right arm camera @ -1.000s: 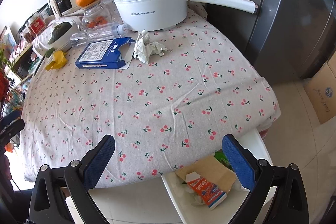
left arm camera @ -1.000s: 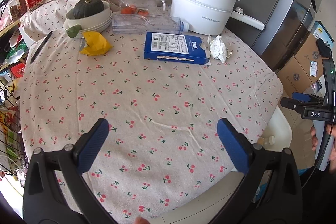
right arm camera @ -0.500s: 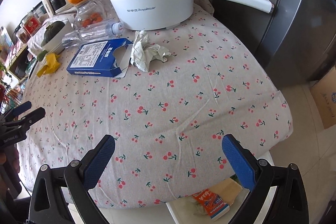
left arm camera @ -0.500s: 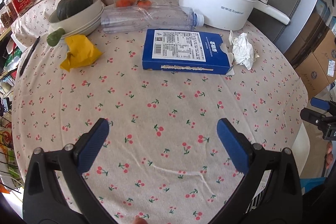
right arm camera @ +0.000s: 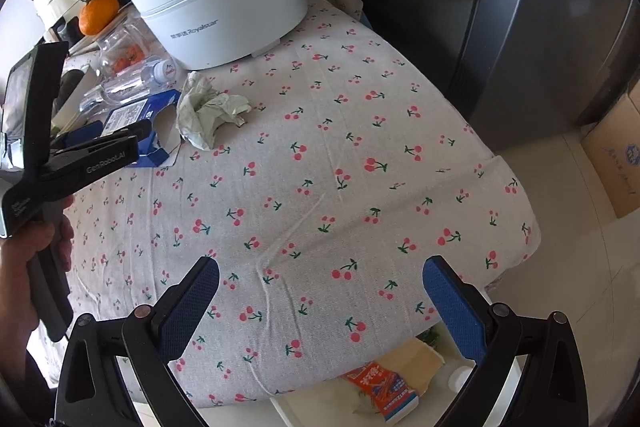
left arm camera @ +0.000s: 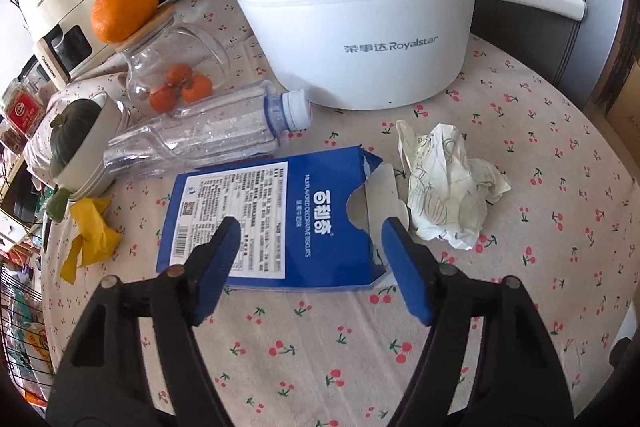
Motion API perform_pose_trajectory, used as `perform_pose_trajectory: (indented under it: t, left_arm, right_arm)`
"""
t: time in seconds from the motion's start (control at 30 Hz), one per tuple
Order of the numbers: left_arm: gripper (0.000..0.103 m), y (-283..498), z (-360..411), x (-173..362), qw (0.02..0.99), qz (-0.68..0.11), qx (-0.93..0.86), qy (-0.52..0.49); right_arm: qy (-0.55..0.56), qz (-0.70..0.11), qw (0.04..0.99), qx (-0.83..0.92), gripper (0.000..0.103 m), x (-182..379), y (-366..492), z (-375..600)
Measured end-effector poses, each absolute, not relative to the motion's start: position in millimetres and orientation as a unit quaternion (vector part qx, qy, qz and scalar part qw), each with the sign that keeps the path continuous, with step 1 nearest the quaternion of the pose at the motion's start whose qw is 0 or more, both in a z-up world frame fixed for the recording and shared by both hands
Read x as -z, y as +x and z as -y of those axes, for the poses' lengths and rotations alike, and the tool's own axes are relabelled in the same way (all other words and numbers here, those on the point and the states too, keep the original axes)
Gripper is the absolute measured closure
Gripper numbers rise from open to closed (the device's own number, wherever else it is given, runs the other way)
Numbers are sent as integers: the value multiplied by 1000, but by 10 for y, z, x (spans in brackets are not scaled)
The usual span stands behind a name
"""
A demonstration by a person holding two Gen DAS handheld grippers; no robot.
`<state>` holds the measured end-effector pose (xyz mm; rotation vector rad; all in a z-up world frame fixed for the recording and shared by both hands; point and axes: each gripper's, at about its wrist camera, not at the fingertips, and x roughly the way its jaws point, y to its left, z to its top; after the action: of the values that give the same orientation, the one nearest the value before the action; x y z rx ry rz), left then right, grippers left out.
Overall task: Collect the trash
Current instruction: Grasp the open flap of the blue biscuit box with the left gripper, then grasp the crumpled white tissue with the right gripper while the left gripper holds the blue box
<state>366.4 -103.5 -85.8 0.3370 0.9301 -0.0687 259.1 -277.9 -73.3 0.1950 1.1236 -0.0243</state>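
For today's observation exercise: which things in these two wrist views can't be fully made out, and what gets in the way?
- Left wrist view: blue box, near edge behind the left gripper fingers; contact unclear.
- Right wrist view: bin contents, mostly under the tablecloth overhang and frame edge.
- Right wrist view: plastic bottle, partly behind the left gripper.

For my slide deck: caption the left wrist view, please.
Left gripper closing over a torn blue box beside crumpled paper.
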Motion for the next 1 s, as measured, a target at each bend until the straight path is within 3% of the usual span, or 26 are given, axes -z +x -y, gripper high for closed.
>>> perform_pose_trajectory:
  t: [0.13, 0.33, 0.37, 0.4, 0.43, 0.5, 0.53, 0.57, 0.6, 1.0]
  left_arm:
    - [39, 3749, 1134, 925, 878, -434, -2, 200]
    - [40, 3837, 1120, 1076, 858, -465, -22, 219]
    - [45, 3846, 1100, 1095, 855, -470, -26, 217]
    - [58, 3850, 1068, 1107, 853, -475, -27, 214]
    - [60, 3853, 1041, 1112, 851, -478, -32, 215]
    - [79, 3814, 1000, 1092, 853, -476, -30, 214]
    - [82, 3791, 963, 1061, 854, -475, -26, 211]
    - [97, 3758, 936, 1026, 854, -477, -18, 206]
    - [102, 3726, 882, 980, 857, -477, -8, 195]
    - [103, 3026, -65, 362, 891, -446, 86, 4]
  right_arm:
    - [102, -530, 841, 12, 0, 738, 2575, 2897]
    - [129, -527, 840, 9, 0, 728, 2592, 2939]
    - [132, -527, 840, 6, 0, 726, 2600, 2928]
    - [134, -527, 839, 3, 0, 721, 2600, 2910]
    - [134, -527, 839, 1, 0, 721, 2606, 2891]
    - [127, -528, 840, -1, 0, 724, 2603, 2856]
    - [124, -528, 840, 0, 0, 725, 2595, 2847]
    - [121, -528, 841, 2, 0, 724, 2589, 2841]
    - [118, -528, 841, 5, 0, 723, 2579, 2841]
    - [99, -516, 851, 5, 0, 628, 2524, 2631]
